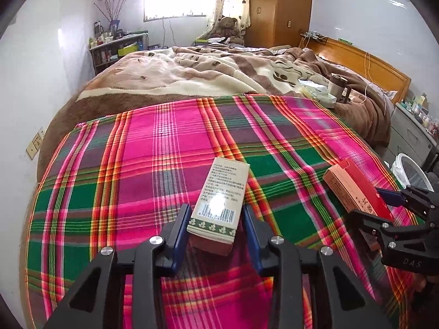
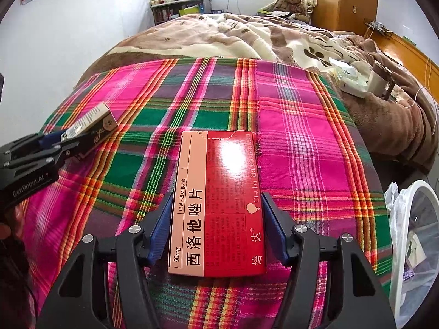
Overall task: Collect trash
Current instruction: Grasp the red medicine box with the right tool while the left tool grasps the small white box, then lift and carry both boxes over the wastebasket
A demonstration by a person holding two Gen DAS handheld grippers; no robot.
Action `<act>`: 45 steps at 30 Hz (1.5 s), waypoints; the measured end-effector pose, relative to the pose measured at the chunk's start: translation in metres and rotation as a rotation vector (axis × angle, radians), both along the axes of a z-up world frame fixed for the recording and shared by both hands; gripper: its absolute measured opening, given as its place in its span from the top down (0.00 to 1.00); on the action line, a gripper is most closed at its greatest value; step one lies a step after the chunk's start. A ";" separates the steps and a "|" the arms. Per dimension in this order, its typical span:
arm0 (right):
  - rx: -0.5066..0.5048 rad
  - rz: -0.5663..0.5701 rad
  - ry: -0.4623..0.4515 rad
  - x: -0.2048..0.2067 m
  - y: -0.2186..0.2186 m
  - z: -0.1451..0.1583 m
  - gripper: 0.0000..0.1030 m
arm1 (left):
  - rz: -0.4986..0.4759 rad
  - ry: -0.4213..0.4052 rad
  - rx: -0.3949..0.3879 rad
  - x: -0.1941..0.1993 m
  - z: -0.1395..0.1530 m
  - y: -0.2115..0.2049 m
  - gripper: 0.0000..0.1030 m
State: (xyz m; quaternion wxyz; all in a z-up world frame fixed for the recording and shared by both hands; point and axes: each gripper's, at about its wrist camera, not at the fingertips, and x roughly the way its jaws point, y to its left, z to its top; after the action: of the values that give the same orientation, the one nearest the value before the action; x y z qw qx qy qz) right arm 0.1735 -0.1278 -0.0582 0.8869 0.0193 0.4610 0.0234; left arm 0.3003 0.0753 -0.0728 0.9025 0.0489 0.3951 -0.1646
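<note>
A beige carton with a barcode (image 1: pixel 221 200) sits between the blue pads of my left gripper (image 1: pixel 216 213), above the plaid cloth (image 1: pixel 153 148); the pads press its sides. It also shows in the right wrist view (image 2: pixel 93 122). A red and pink medicine box (image 2: pixel 219 205) sits between the pads of my right gripper (image 2: pixel 216 205), which grips its sides. The same box shows in the left wrist view (image 1: pixel 354 189), with the right gripper (image 1: pixel 384 205) shut on it. The left gripper (image 2: pixel 61 139) shows at the left of the right wrist view.
A white bin with a plastic liner (image 2: pixel 414 235) stands on the floor right of the bed, also seen in the left wrist view (image 1: pixel 410 170). A mug (image 1: pixel 336 83) and a tissue pack (image 1: pixel 319 94) lie on the brown blanket. A bedside cabinet (image 1: pixel 411 126) stands at right.
</note>
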 end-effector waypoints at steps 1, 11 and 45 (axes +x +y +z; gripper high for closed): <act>0.007 0.003 -0.004 -0.001 0.000 0.001 0.39 | 0.003 -0.003 0.001 -0.002 0.001 0.000 0.64; 0.037 0.002 -0.035 -0.013 -0.005 0.011 0.39 | 0.024 0.019 -0.034 -0.025 0.009 -0.007 0.67; 0.085 -0.055 -0.090 -0.055 -0.051 0.031 0.39 | 0.018 0.032 -0.045 -0.074 0.019 -0.055 0.70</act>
State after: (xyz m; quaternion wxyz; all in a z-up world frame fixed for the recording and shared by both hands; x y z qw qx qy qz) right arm 0.1180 -0.1784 -0.0270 0.9054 0.0685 0.4185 0.0191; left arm 0.2260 0.0207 -0.0536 0.8984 0.0222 0.4060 -0.1661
